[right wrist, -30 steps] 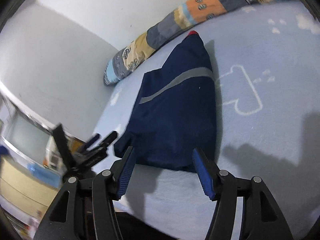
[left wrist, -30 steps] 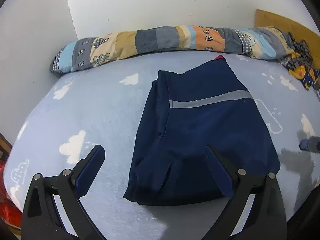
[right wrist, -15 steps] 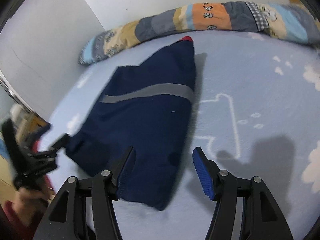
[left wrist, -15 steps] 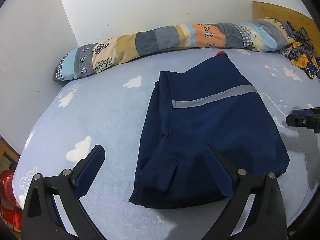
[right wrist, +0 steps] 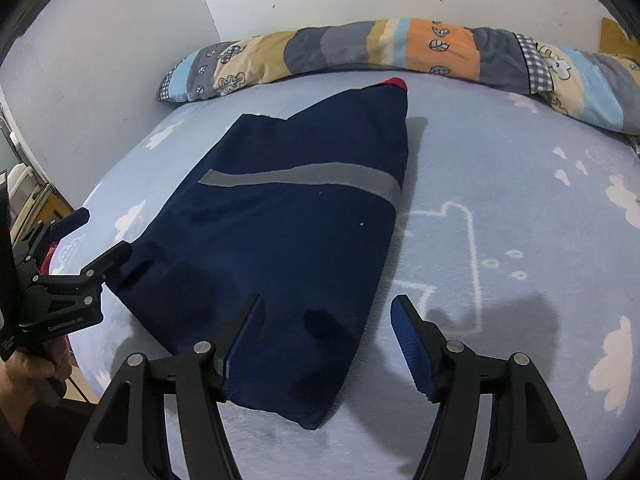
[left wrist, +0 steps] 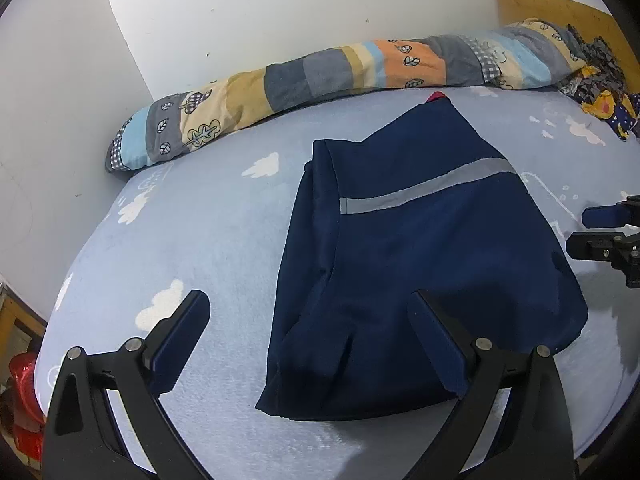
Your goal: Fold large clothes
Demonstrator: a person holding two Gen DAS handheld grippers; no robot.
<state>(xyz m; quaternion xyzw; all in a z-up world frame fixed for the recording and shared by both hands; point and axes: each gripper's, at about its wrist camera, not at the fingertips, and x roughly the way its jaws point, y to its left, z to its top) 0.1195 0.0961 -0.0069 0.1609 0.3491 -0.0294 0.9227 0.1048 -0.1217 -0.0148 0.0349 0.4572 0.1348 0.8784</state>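
The navy garment (right wrist: 288,216) is lying folded mid-frame on the bed (right wrist: 500,184). Right gripper (right wrist: 326,344), jaws just widening, and left gripper (left wrist: 312,344) are hovering apart, empty. Pinching one layer risks undoing the fold.

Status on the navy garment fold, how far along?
Done: the navy garment already lies folded narrow on the bed. In hand: nothing; the left tongs and right tongs, just opening wider, hover open at its near edge. Left: probably one more fold.
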